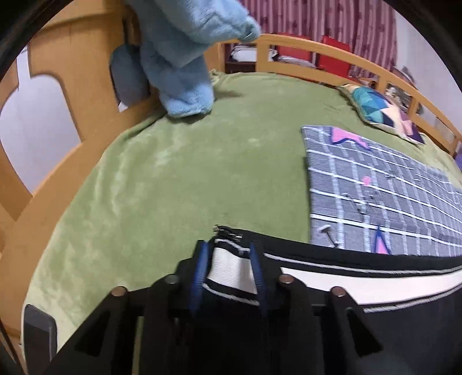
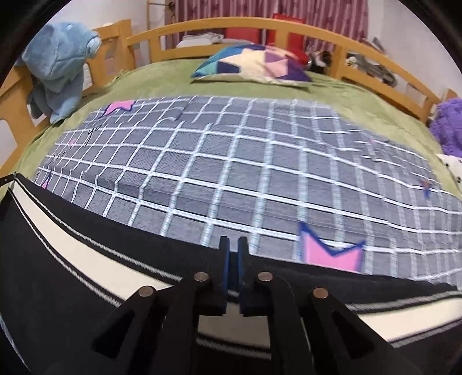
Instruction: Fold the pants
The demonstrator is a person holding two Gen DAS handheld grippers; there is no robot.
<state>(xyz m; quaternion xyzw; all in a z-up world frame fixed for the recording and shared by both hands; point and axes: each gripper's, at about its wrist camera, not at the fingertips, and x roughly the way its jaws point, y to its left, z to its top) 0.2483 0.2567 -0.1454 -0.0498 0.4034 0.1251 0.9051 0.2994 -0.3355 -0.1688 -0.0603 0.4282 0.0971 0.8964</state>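
Black pants (image 1: 361,317) with a white stripe hang stretched between your two grippers, low over the near edge of the bed. Your left gripper (image 1: 229,261) has its blue fingers (image 1: 202,268) pinching one end of the pants, right on the white stripe. Your right gripper (image 2: 234,253) has its fingers (image 2: 223,259) pressed close together on the top edge of the pants, further along.

Under the pants is the green blanket (image 1: 179,173) that covers the bed. A grey blanket with white squares (image 2: 231,161) lies flat on top of it, just past the pants. A blue plush toy (image 2: 60,66) leans on the wooden bed rail (image 2: 231,24) at the far left. A bright pillow (image 2: 251,65) lies near the far rail.
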